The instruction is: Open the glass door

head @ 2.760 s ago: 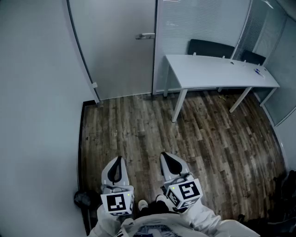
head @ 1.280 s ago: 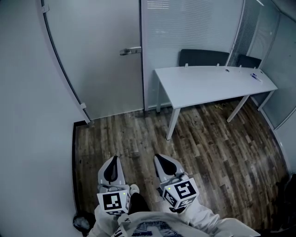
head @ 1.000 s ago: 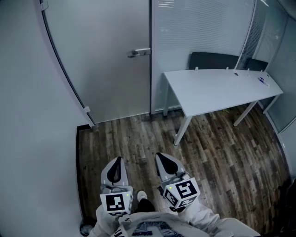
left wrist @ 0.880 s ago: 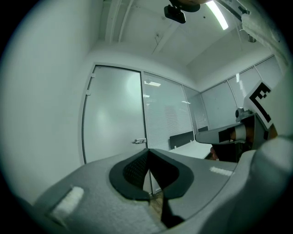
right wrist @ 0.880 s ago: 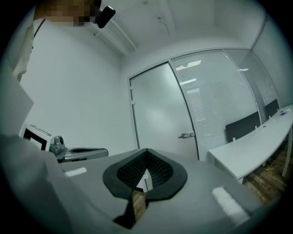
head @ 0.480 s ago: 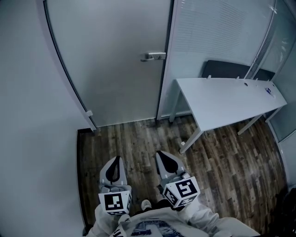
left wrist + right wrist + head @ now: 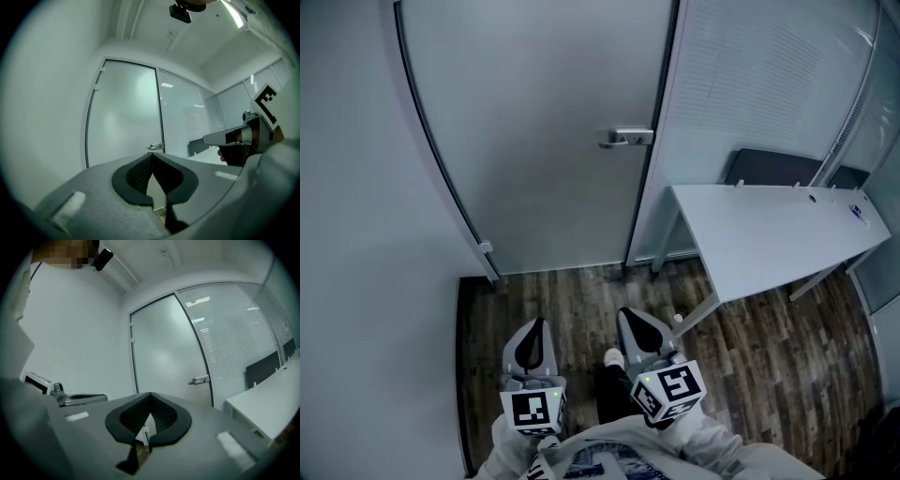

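1. Frosted glass door (image 7: 544,141) is shut, dead ahead at 12 o'clock in the head view. Its silver metal lever handle (image 7: 628,138) sits at 1 o'clock on the door's right edge, with a small hinge fitting (image 7: 486,248) on the left edge.
2. Left gripper (image 7: 539,323) and right gripper (image 7: 630,315) are low at 6 o'clock, pointing level at the door and well apart from the handle. Jaws on both are pressed together with nothing between them.
3. My read: this is the approach, with no contact yet and the task barely started.
4. Risk: arriving with the jaws closed. They would just knock the lever or the glass, so open them first.
5. Risk: the smooth metal lever. A shallow bite near its tip could slip off when pressing down.
6. Risk: I can't tell which way the door swings. If it comes toward the person, their feet and the dark plank floor (image 7: 553,300) area are in its arc.
7. Risk: the white rectangular worktop (image 7: 769,234) at 3 o'clock is close to the latch side, so the right elbow could clip its corner.
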Tool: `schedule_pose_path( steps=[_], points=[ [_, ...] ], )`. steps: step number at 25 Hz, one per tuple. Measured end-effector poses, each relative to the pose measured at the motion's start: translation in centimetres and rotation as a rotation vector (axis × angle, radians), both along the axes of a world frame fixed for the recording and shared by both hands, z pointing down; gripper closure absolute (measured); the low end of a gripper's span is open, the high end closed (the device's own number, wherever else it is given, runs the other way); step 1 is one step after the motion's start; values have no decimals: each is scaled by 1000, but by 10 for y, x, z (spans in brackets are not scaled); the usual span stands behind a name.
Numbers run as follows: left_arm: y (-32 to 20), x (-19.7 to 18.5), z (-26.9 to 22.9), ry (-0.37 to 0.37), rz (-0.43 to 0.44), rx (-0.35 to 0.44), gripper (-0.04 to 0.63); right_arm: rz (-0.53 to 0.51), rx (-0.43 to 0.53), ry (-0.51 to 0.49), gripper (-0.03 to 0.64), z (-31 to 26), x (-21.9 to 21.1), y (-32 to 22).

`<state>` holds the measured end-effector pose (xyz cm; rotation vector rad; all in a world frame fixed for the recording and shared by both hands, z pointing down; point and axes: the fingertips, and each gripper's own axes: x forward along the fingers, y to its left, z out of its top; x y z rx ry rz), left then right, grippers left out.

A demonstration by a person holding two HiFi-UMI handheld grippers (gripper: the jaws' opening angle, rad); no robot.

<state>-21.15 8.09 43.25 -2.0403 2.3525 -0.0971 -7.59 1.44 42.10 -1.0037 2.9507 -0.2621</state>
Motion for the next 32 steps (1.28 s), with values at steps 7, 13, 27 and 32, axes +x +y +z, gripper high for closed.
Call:
schedule_pose_path(
  steps=[7,13,27,32],
  points=[
    [-110,-20,-5,-7,4,-5,595,-14,-1,-7,612,0,-27,-106],
    [-225,-26,5,20,53,-36,595,33,-18,3,612,1,-28,-209],
    [-387,-27,-12,-34,107,-29,594,91,-79,-2,612,14,-26,-358],
    [-407,-45,3,-89,111,-64,594,115,-69,-6,612,12,-38,-375]
  ],
)
